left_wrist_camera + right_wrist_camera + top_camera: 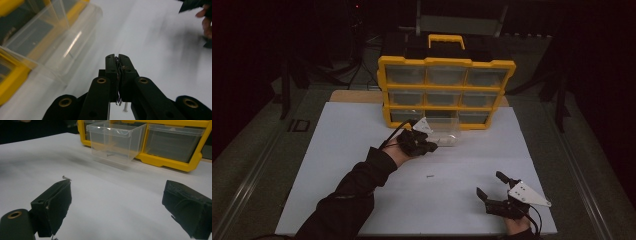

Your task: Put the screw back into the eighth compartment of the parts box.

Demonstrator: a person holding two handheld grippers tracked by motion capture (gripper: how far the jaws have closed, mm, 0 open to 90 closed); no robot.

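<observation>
High view: a yellow drawer cabinet (446, 92) stands at the far edge of a white table (337, 165); one clear drawer (443, 131) is pulled out from its bottom row onto the table. The left gripper (424, 145) sits just beside that drawer, jaws closed. A small screw (429, 176) lies loose on the table between the two grippers, nearer the left gripper, its long axis roughly across the table. The right gripper (494, 186) rests near the front edge, jaws wide apart, empty. Left gripper view: jaws pressed together; whether they pinch anything cannot be told; the clear drawer lies to their left. Right gripper view: jaws spread, nothing held; a screw lies inside the clear drawer.
</observation>
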